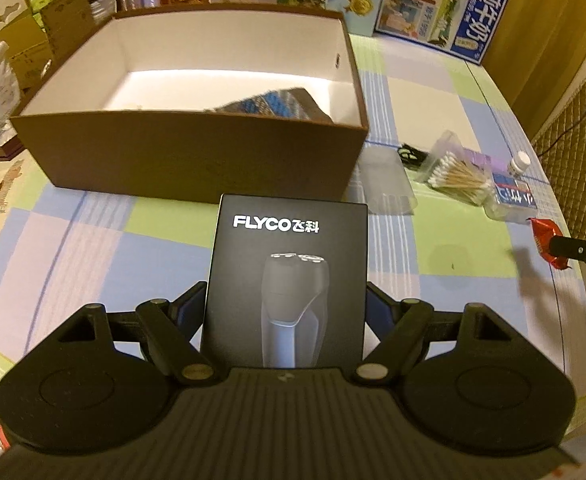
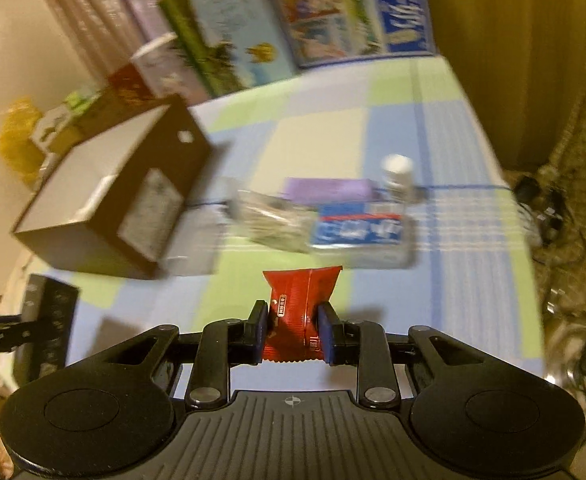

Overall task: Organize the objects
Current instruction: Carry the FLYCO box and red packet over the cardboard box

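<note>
Both grippers are loaded for the put-away step: the left gripper [image 1: 286,312] clamps a black shaver box [image 1: 287,276] just in front of the open brown box [image 1: 197,160], while the right gripper [image 2: 292,334] pinches a red wrapper [image 2: 299,312] above the table [image 2: 373,120]. The next move likely calls for lifting each item over the rim and letting go inside.

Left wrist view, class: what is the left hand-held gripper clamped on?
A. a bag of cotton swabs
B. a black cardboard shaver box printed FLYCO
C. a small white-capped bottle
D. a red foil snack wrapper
B: the black cardboard shaver box printed FLYCO sits clamped in the left hand-held gripper, in front of the open brown cardboard box.
</note>
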A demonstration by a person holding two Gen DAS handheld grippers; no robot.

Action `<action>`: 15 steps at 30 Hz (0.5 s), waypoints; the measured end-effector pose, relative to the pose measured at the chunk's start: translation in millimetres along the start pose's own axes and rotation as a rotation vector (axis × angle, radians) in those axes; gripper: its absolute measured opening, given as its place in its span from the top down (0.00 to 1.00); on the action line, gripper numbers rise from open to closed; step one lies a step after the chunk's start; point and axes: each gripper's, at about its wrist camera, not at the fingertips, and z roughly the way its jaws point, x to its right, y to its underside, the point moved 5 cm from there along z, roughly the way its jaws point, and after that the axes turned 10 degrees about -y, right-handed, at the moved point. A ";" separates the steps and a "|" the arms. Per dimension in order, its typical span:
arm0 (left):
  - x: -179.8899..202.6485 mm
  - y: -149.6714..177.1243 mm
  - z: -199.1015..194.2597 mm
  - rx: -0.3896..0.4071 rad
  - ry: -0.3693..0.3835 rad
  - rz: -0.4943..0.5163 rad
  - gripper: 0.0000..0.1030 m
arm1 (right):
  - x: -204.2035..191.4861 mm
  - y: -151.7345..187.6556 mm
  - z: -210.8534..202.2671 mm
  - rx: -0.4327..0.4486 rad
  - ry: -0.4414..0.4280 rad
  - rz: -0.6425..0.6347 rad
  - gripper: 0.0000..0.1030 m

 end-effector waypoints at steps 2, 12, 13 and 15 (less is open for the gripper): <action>-8.5 -3.2 -5.9 0.015 -0.001 -0.010 0.26 | -20.5 -4.1 5.0 0.000 -0.046 -0.028 0.77; -53.6 -34.1 -34.0 0.078 -0.003 -0.051 0.26 | -117.6 -26.7 40.7 0.002 -0.232 -0.158 0.77; -58.3 -39.0 -36.7 0.087 -0.002 -0.051 0.26 | -125.8 -30.2 44.5 0.007 -0.243 -0.169 0.77; -66.4 -46.6 -40.6 0.102 -0.003 -0.049 0.26 | -141.0 -37.6 52.4 0.015 -0.256 -0.188 0.77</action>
